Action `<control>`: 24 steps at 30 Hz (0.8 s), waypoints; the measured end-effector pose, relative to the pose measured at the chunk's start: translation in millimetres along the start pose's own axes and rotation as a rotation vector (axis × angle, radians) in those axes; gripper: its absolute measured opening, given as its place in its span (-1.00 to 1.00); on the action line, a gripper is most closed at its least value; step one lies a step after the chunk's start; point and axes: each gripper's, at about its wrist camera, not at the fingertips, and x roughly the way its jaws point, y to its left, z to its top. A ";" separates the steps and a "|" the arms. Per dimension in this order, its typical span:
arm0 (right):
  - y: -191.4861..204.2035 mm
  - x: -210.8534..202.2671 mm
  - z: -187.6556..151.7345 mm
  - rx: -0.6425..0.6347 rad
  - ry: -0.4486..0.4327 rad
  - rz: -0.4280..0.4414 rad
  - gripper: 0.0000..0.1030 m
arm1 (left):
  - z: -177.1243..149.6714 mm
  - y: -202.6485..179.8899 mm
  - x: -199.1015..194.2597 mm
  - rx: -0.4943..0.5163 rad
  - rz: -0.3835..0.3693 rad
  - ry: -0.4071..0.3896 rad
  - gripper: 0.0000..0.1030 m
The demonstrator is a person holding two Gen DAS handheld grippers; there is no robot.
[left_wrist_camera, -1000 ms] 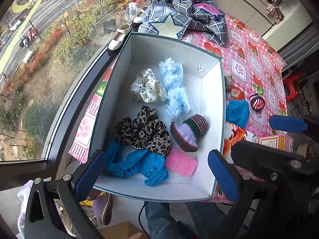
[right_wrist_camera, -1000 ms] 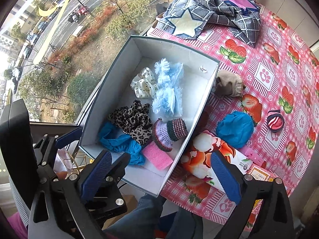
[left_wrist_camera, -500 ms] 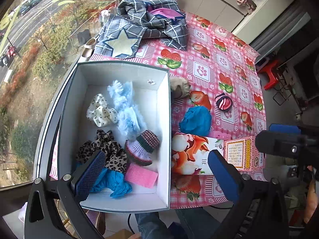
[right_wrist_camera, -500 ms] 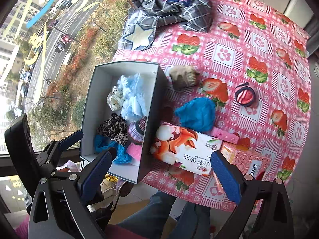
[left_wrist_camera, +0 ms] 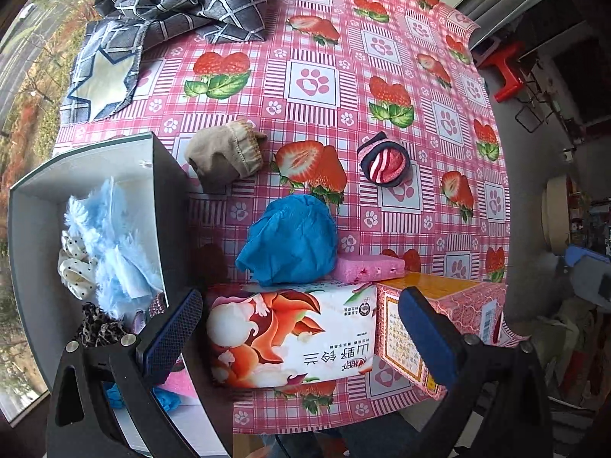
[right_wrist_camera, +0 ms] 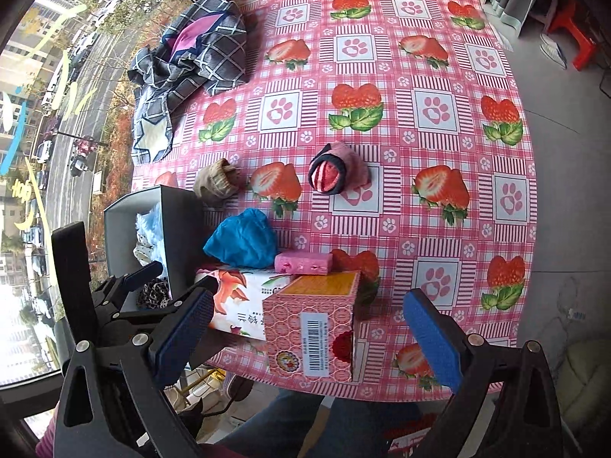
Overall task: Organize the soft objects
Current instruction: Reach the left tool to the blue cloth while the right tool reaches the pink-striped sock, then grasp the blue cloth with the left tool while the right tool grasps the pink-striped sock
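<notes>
A white-lined box (left_wrist_camera: 34,191) (right_wrist_camera: 118,225) at the table's left edge holds a fluffy light-blue item (left_wrist_camera: 110,236), a polka-dot scrunchie (left_wrist_camera: 74,267) and a leopard scrunchie (left_wrist_camera: 97,330). On the tablecloth lie a crumpled blue cloth (left_wrist_camera: 290,240) (right_wrist_camera: 242,238), a beige sock (left_wrist_camera: 225,154) (right_wrist_camera: 215,181), a pink striped sock ball (left_wrist_camera: 383,162) (right_wrist_camera: 332,173) and a pink sponge (left_wrist_camera: 368,267) (right_wrist_camera: 303,263). My left gripper (left_wrist_camera: 299,337) is open and empty above a tissue pack (left_wrist_camera: 290,339). My right gripper (right_wrist_camera: 307,337) is open and empty above a pink carton (right_wrist_camera: 317,324).
A plaid grey garment (left_wrist_camera: 172,7) (right_wrist_camera: 191,57) lies at the far left corner of the strawberry tablecloth (left_wrist_camera: 382,76) (right_wrist_camera: 439,152). A window with a street below is on the left. A red stool (right_wrist_camera: 576,34) stands on the floor beyond the table.
Both grippers have swung right, away from over the box, and now face the objects on the tablecloth. Both stay open and empty.
</notes>
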 end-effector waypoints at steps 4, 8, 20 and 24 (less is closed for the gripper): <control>-23.0 19.6 14.4 0.017 0.045 -0.006 0.94 | 15.6 -3.9 35.6 -0.021 0.035 0.078 0.99; -35.3 43.3 31.6 0.009 0.094 -0.009 0.94 | 28.5 -6.2 59.0 -0.048 0.058 0.124 0.99; -26.3 124.4 92.4 -0.066 0.141 -0.038 0.94 | 42.3 3.4 100.8 -0.164 0.101 0.216 0.99; -21.6 149.8 104.3 -0.094 0.133 -0.071 0.94 | 41.9 8.2 111.7 -0.190 0.114 0.235 0.99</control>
